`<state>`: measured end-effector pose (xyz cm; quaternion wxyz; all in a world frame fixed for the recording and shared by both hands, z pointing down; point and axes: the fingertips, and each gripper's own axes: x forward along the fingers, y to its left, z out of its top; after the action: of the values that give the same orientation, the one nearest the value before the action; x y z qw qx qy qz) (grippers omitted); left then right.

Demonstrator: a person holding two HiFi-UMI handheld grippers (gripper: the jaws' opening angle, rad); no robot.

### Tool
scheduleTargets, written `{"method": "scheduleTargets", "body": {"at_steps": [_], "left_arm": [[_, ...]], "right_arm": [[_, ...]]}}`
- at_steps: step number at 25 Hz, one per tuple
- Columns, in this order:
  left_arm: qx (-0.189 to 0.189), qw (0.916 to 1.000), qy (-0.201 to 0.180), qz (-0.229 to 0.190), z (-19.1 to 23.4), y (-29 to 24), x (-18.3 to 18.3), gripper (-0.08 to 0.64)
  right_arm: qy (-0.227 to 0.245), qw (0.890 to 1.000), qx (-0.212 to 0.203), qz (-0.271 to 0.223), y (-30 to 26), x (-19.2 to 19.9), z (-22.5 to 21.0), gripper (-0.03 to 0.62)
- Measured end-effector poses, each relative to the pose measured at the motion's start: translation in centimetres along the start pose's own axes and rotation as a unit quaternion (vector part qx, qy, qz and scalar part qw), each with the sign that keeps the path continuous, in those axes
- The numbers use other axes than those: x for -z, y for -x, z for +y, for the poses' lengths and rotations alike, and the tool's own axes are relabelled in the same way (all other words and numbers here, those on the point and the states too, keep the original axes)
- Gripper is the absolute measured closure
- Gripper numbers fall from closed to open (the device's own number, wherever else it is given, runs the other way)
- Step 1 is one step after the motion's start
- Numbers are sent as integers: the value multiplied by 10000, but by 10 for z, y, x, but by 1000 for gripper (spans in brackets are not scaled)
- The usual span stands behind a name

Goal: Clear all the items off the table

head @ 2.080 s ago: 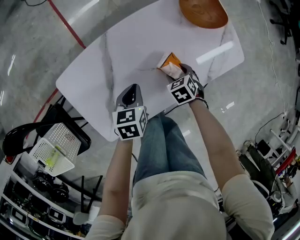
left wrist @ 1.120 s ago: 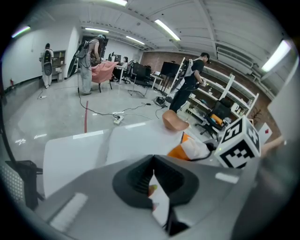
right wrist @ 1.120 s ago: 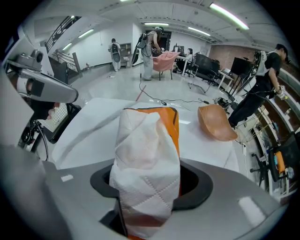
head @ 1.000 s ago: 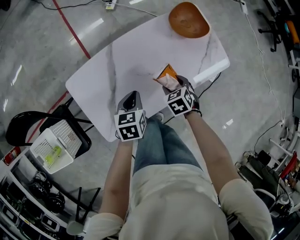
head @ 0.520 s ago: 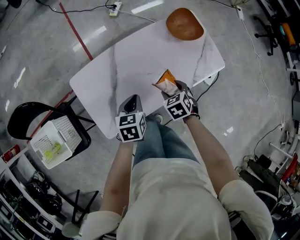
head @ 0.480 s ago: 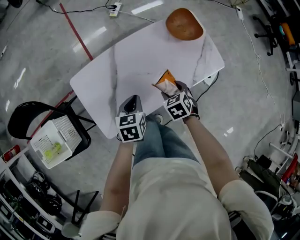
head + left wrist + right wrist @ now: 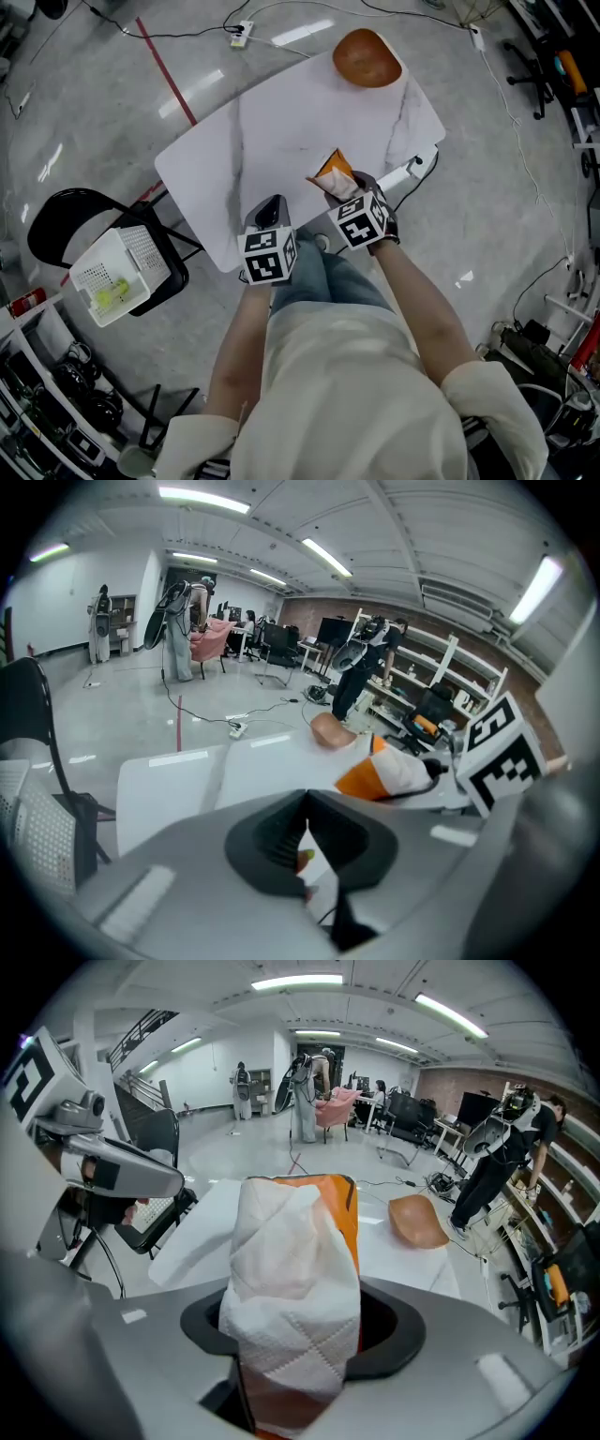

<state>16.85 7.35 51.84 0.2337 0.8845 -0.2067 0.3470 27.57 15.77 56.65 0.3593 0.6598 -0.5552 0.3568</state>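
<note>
My right gripper (image 7: 349, 187) is shut on an orange packet with a crumpled white paper towel (image 7: 335, 172) and holds it above the near edge of the white marble table (image 7: 272, 131). In the right gripper view the packet and towel (image 7: 295, 1269) fill the space between the jaws. My left gripper (image 7: 269, 208) hangs beside it to the left; its black pads (image 7: 281, 841) meet with nothing between them. The packet (image 7: 380, 772) also shows in the left gripper view. A brown bowl (image 7: 367, 58) sits at the table's far corner.
A black chair (image 7: 56, 225) stands left of the table with a white perforated basket (image 7: 117, 274) on it. A red line (image 7: 164, 70) and cables (image 7: 281, 42) cross the floor. Shelves with gear line the lower left.
Both grippers have risen and drawn back from the table, which now looks smaller and farther away. The orange packet went up with the right gripper.
</note>
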Motion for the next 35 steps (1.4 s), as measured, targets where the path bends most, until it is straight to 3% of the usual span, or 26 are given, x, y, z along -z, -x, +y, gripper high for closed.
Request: {"method": "scheduleTargets", "body": {"at_steps": [20, 35], "left_arm": [[233, 9985, -351, -336, -51, 54, 1, 552], [-10, 9979, -283, -586, -50, 77, -3, 552]], "right_arm": [[226, 9983, -75, -527, 78, 0, 28, 318], [462, 9963, -135, -711, 97, -4, 38, 318]]}}
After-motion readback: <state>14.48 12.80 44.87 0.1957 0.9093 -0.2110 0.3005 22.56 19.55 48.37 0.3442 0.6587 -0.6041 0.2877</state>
